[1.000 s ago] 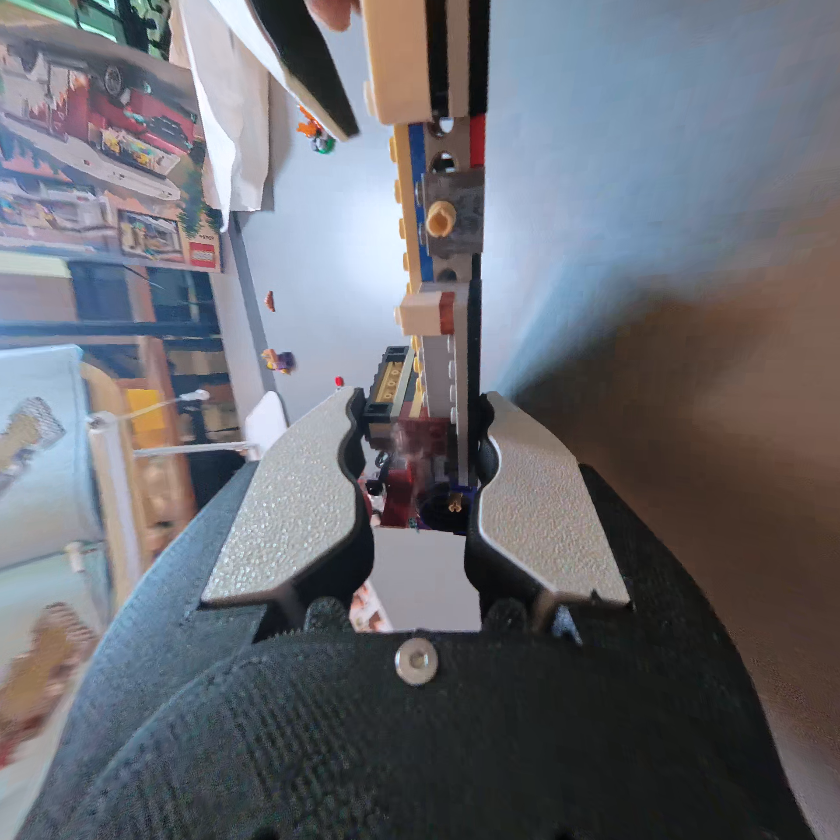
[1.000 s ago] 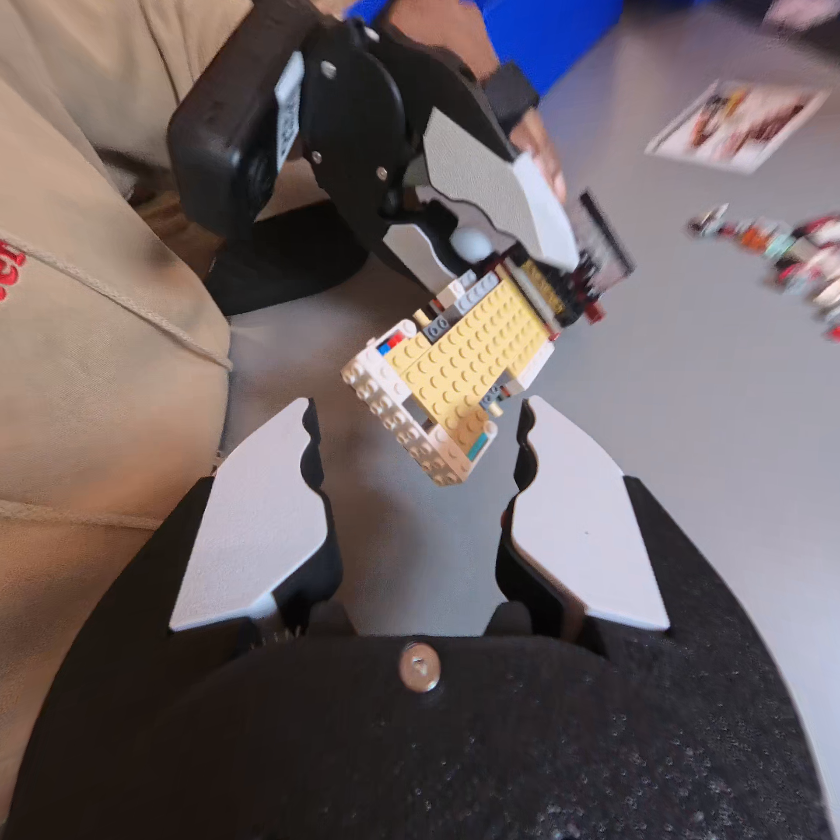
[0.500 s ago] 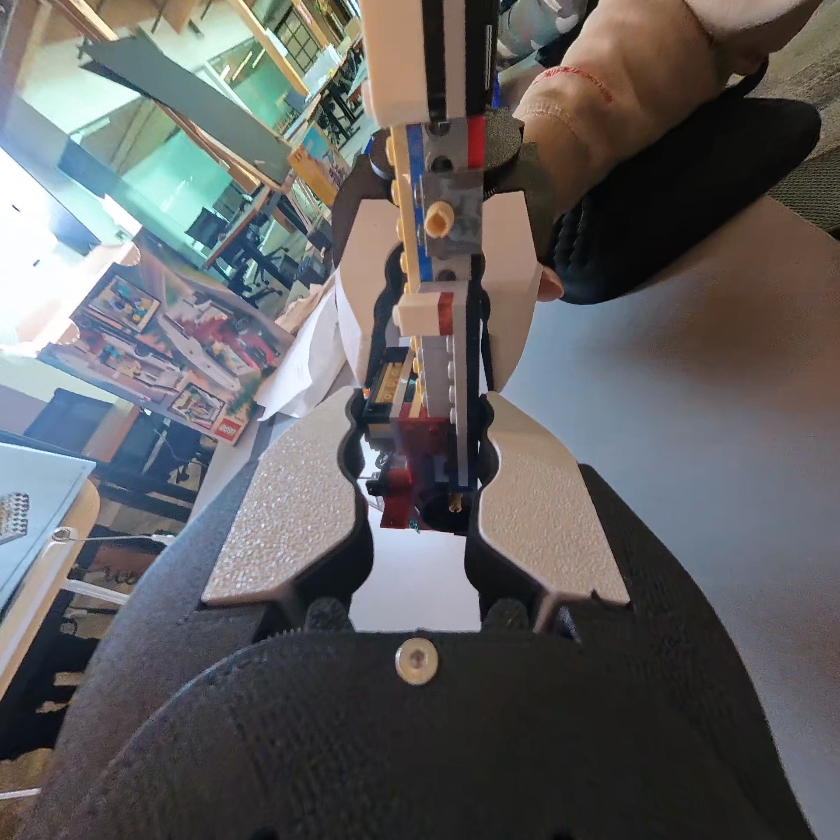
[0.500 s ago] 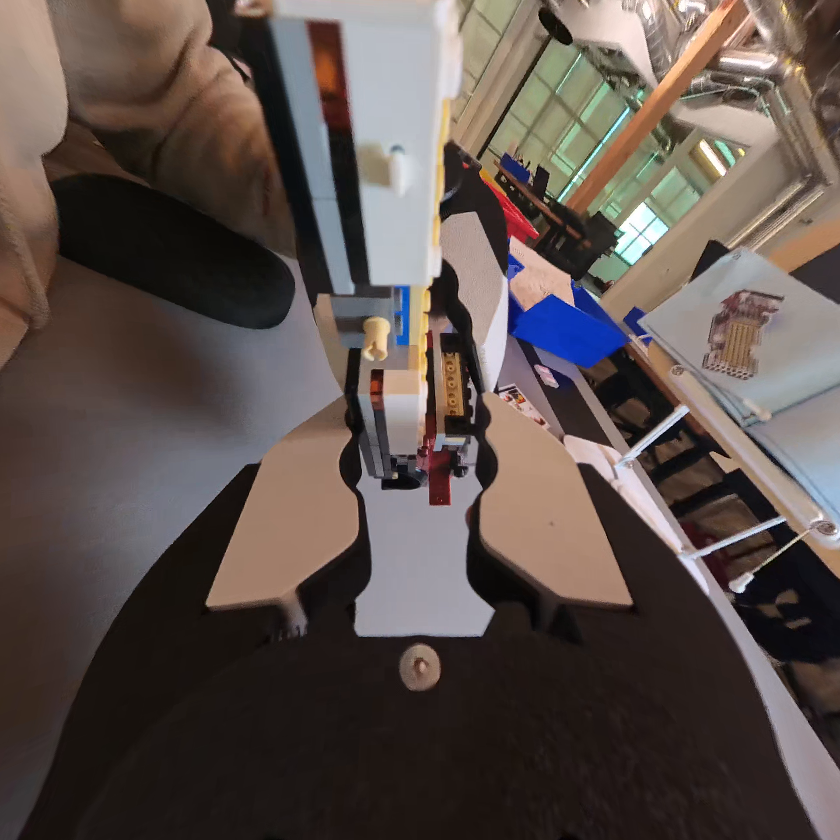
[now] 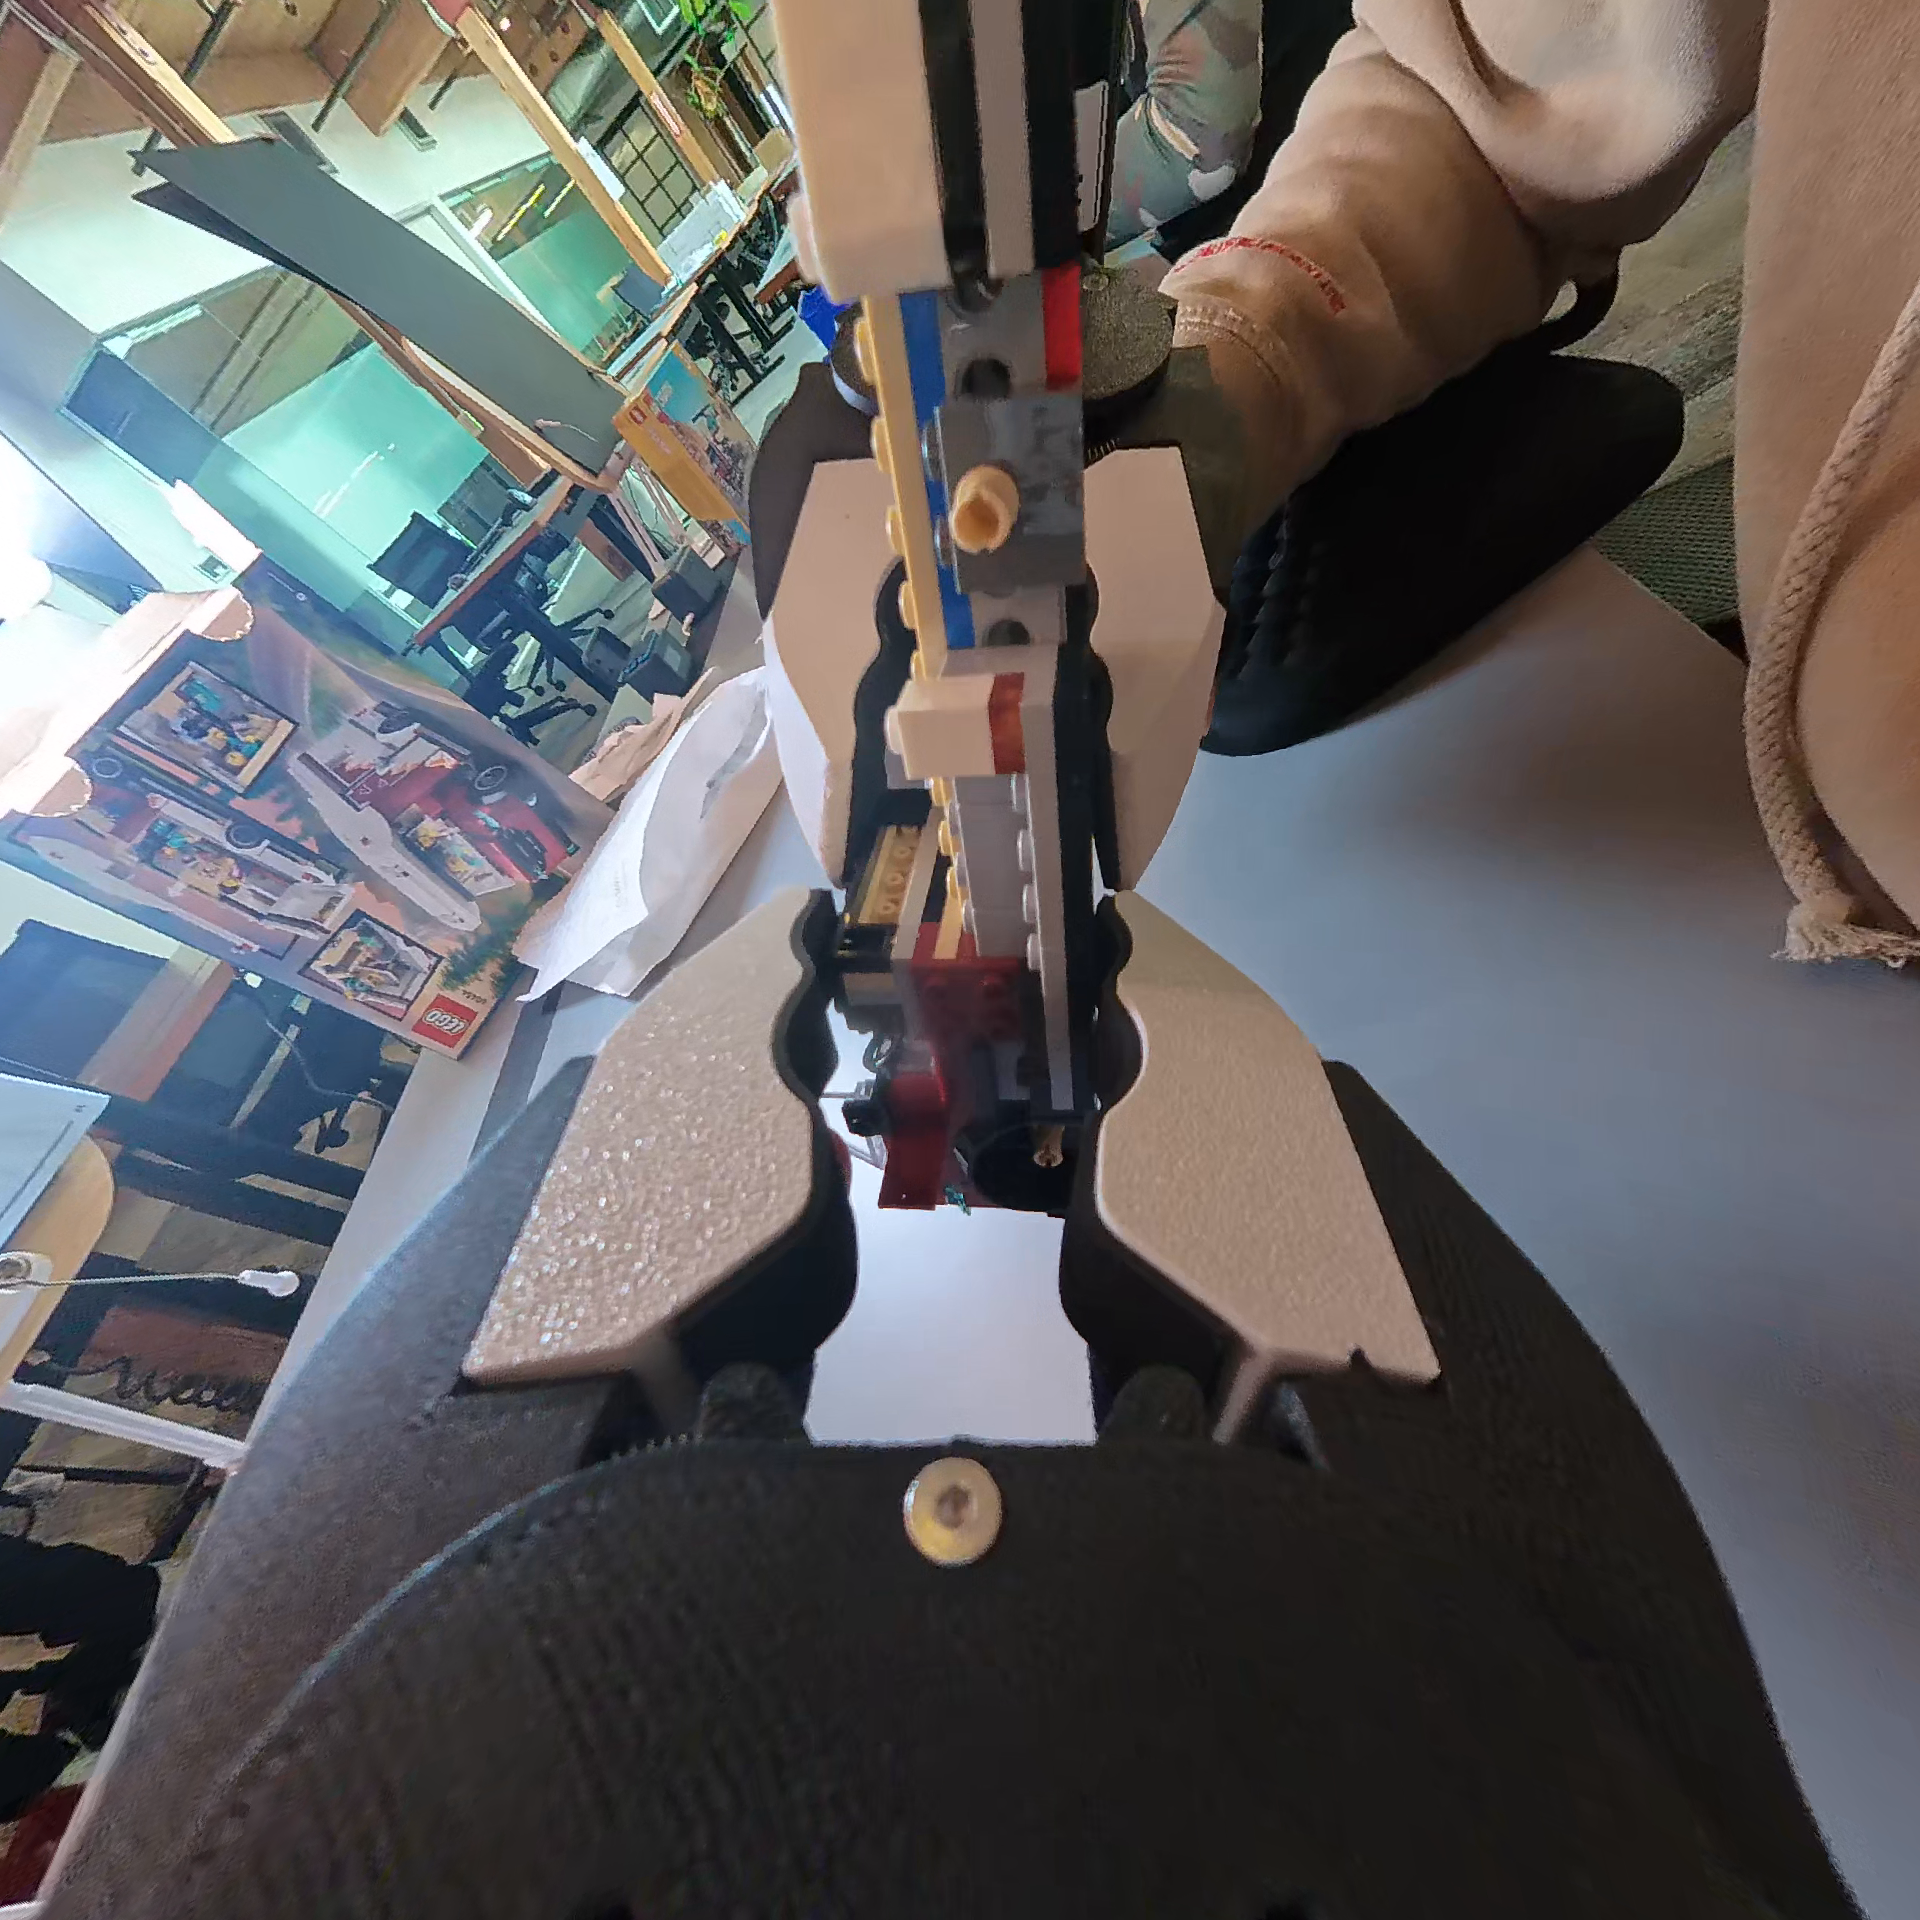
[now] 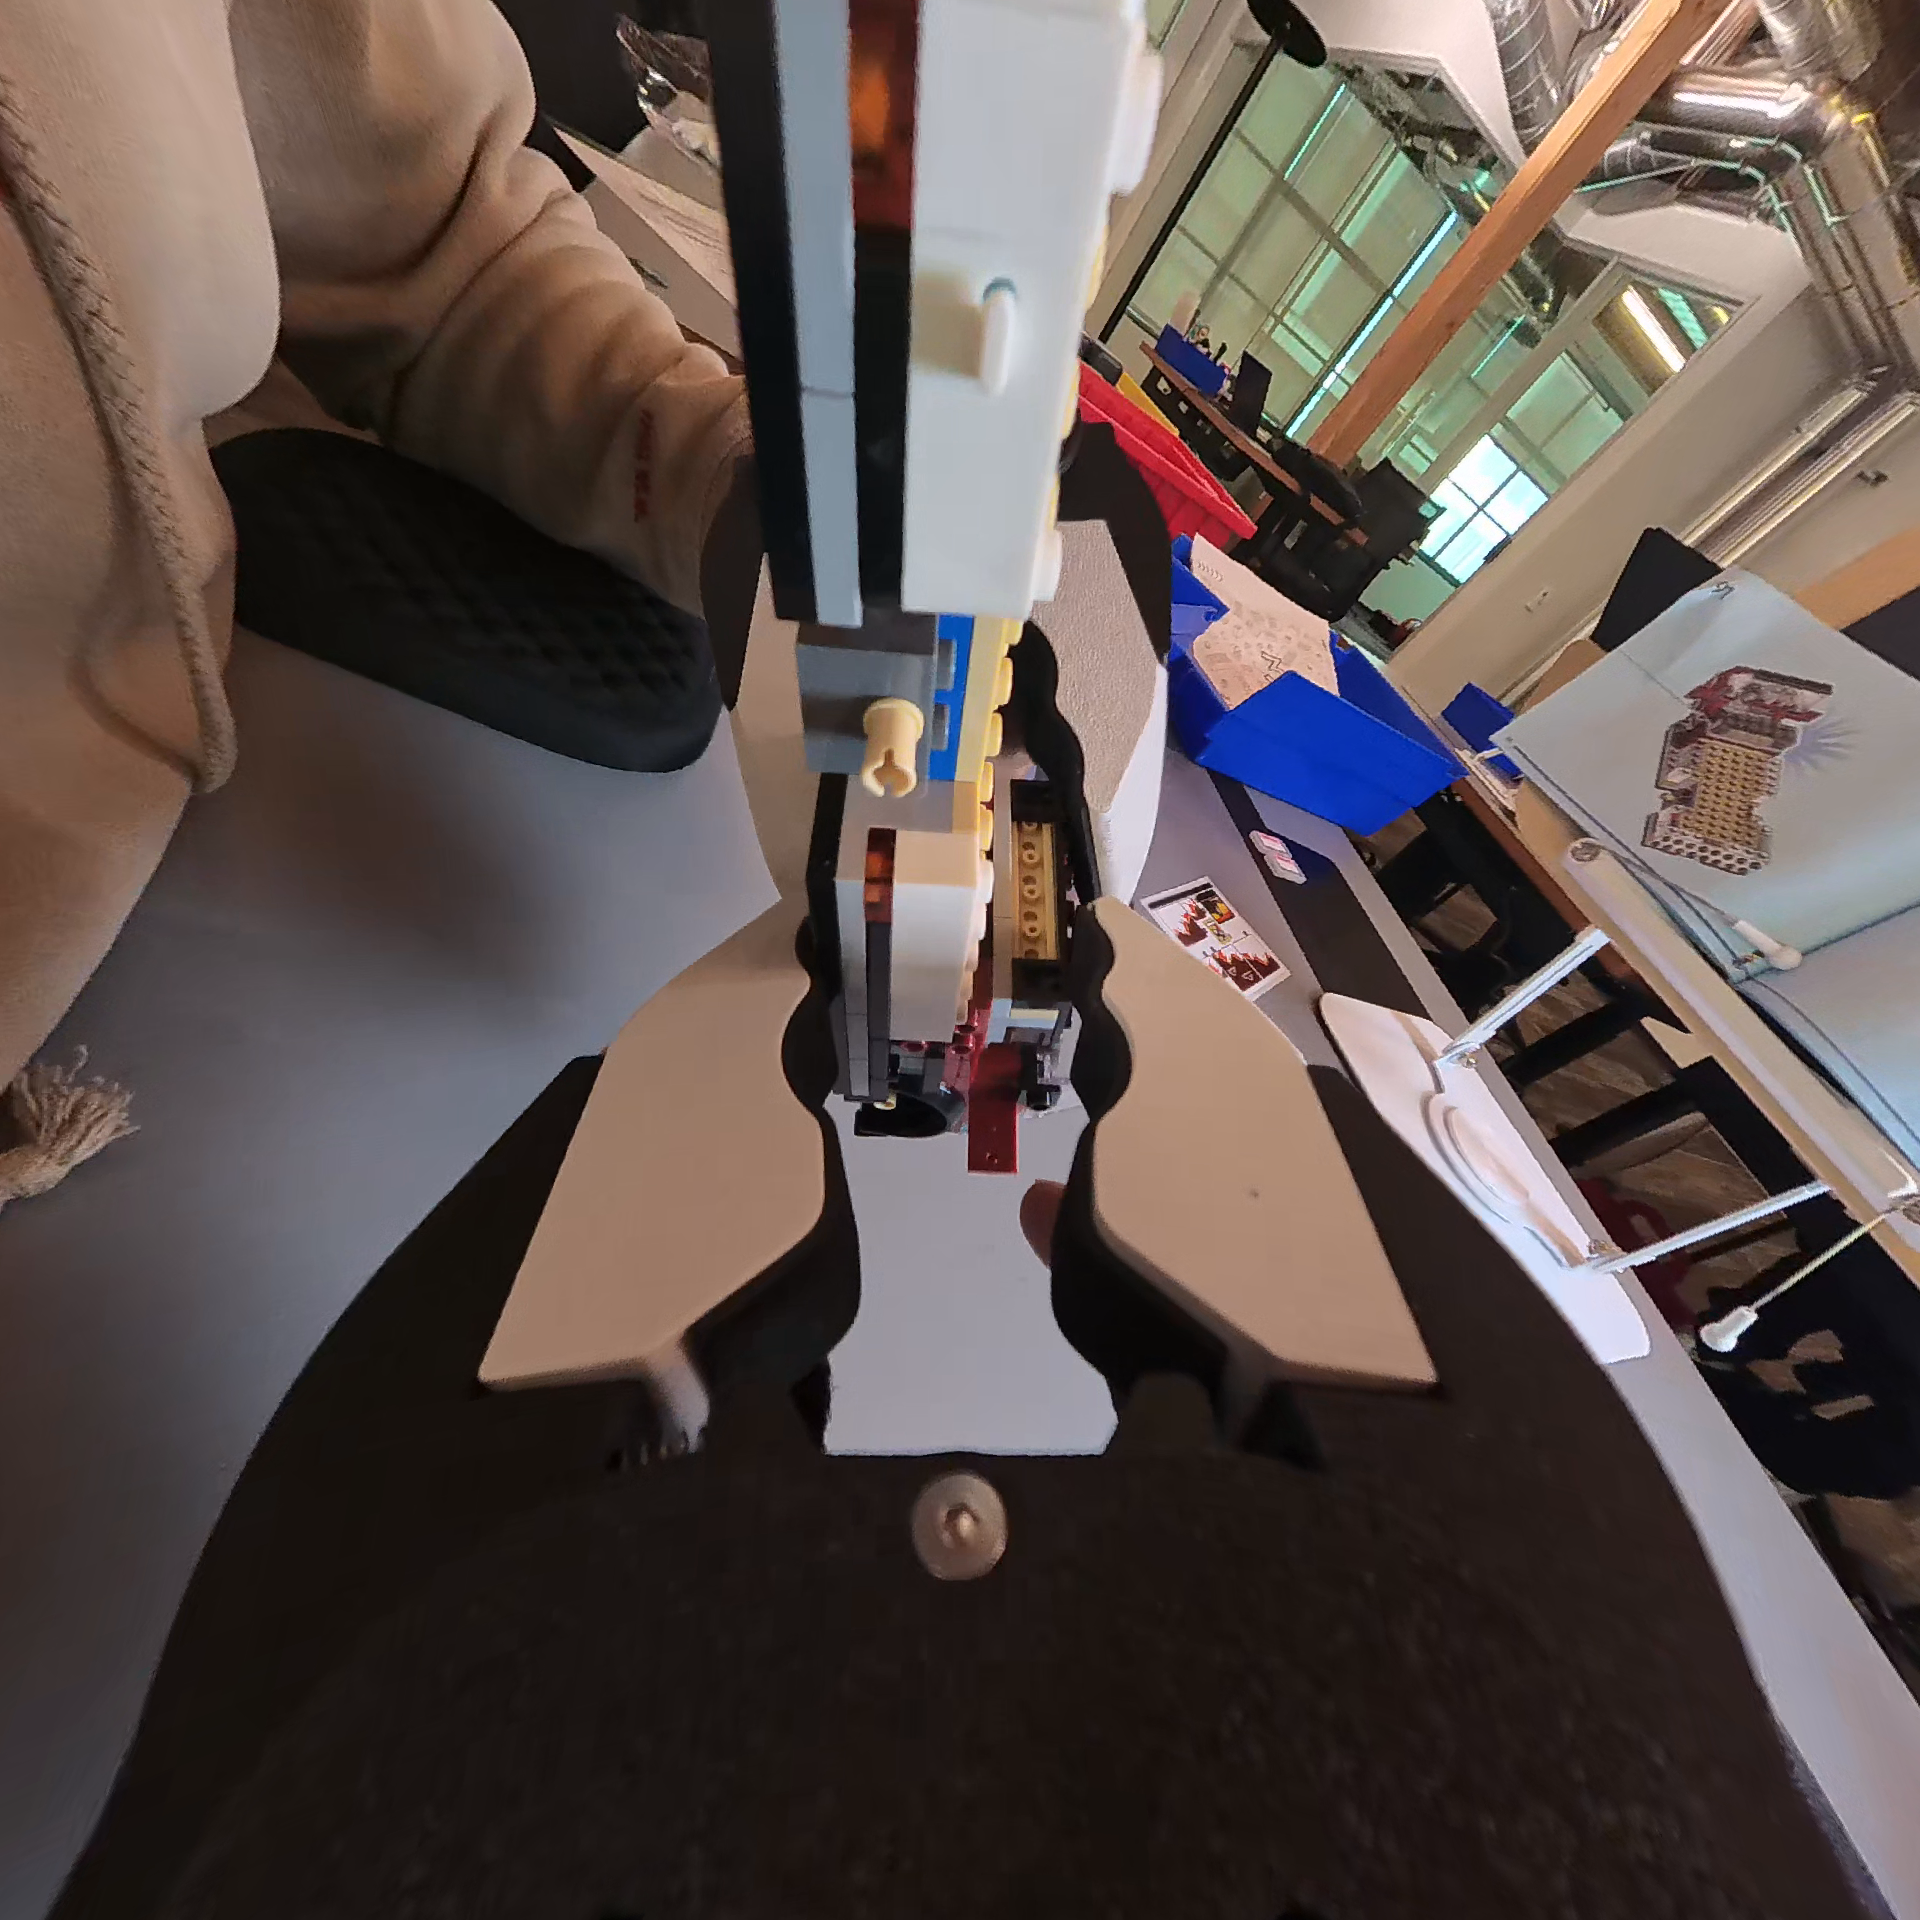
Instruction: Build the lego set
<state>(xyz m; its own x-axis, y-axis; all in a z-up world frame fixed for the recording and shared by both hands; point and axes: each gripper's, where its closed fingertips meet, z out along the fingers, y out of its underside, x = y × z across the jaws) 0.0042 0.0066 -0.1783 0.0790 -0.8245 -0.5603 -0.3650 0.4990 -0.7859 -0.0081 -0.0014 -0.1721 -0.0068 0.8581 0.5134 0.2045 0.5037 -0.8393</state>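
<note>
Left wrist view: both grippers, left (image 5: pixel 961 997) and right (image 6: pixel 951 997), clamp one toy-brick model (image 5: pixel 997 831) from opposite ends. A printed toy box (image 5: pixel 281 821) bearing a red logo lies on the grey table (image 5: pixel 1507 987).

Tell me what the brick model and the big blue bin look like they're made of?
The brick model looks like hard, smooth plastic: glossy studs, crisp edges, solid colours. Both tools, the left tool and the right tool, pinch it. The blue bin also looks like plastic, probably moulded: even colour, thin straight walls, a slight shine.
</note>
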